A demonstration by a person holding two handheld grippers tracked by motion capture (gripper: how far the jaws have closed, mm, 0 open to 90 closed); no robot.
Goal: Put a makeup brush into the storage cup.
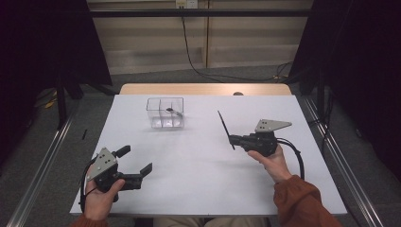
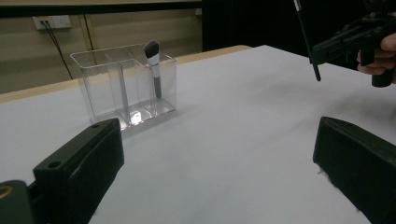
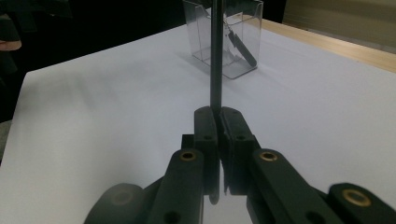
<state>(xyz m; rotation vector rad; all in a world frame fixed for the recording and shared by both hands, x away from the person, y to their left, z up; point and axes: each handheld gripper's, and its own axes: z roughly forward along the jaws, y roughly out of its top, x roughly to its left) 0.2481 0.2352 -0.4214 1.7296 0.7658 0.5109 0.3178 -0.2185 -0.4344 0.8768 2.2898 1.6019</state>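
Note:
A clear plastic organizer [image 1: 164, 113] with compartments stands at the back middle of the white table [image 1: 198, 175]. A makeup brush [image 2: 153, 65] leans in one of its end compartments, bristles up. My right gripper [image 1: 232, 140] hovers right of centre, shut on a thin black stick [image 1: 224, 125] that points up and away. In the right gripper view the stick [image 3: 216, 56] rises from between the closed jaws of that gripper [image 3: 218, 114], in front of the organizer [image 3: 233, 65]. My left gripper [image 1: 135, 160] is at the front left, open with nothing between its jaws, and the left gripper view looks toward the organizer [image 2: 123, 86].
A wooden tabletop edge [image 1: 203, 89] shows behind the white surface. Cables [image 1: 227, 75] lie on the floor beyond, and a wall socket [image 2: 51, 21] sits on the back wall. Metal rails [image 1: 42, 165] flank the table.

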